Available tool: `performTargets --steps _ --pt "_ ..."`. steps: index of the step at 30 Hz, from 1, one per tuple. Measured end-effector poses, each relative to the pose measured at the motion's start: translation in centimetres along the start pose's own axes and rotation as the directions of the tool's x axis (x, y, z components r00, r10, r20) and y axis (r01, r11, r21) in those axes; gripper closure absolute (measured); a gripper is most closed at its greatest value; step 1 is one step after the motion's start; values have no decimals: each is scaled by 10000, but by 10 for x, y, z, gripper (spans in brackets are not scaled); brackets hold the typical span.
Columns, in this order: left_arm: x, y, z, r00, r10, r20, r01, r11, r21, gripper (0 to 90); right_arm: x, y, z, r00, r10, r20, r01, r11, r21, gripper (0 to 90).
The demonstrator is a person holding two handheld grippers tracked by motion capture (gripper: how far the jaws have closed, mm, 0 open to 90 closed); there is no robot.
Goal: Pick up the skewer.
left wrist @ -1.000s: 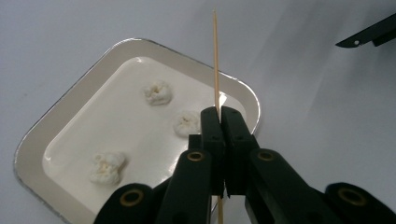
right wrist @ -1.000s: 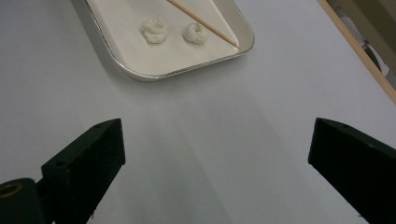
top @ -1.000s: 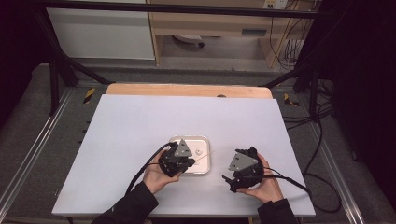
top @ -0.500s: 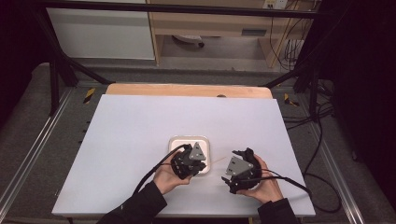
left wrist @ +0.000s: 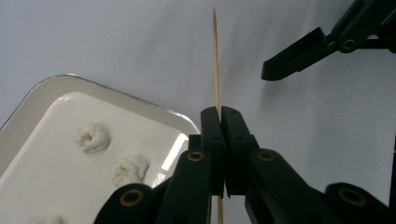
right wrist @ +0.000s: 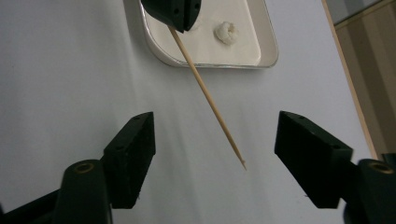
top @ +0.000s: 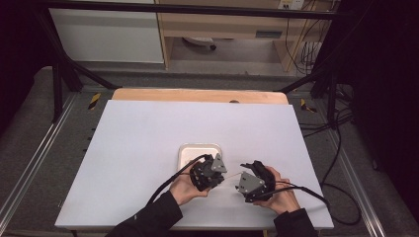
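Note:
My left gripper (left wrist: 221, 109) is shut on a thin wooden skewer (left wrist: 216, 56), which sticks out past its jaws towards the right gripper. In the high view the left gripper (top: 221, 176) is at the tray's near right corner, with the right gripper (top: 242, 177) facing it close by. My right gripper (right wrist: 215, 123) is open and its jaws have just been closing. The skewer (right wrist: 205, 93) has its pointed tip between them, touching neither pad. A white tray (left wrist: 28, 100) holds small white doughy lumps (left wrist: 93, 136).
The tray (top: 185, 150) sits near the front middle of a pale table top (top: 148, 133). A wooden edge (top: 197, 95) runs along the far side. Cables trail from both grippers towards the person. Metal rails flank the table.
The left hand has moved right, from over the tray to its right corner, bringing the skewer towards the right gripper. The right hand has stayed in place.

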State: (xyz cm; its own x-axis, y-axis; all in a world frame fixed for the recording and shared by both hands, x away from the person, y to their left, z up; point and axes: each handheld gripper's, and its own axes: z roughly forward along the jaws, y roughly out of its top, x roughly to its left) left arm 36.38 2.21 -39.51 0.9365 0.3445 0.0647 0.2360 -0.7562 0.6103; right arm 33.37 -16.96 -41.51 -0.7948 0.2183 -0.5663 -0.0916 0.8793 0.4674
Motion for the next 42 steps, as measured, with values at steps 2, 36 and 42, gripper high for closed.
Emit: performTargets --steps 2,36,42 --pt "-1 2 1 10000 85 45 -85 9999 81 888 0 -1 1 9993 -372 4 372 9993 -91 360" --pt "-14 15 13 9968 573 564 -592 9977 334 888 8 -4 3 9491 -3048 -791 3073 9513 224 876" --pt "-14 15 13 9968 563 565 -579 9979 274 888 9 -4 3 9423 -3255 -778 3283 9442 261 889"
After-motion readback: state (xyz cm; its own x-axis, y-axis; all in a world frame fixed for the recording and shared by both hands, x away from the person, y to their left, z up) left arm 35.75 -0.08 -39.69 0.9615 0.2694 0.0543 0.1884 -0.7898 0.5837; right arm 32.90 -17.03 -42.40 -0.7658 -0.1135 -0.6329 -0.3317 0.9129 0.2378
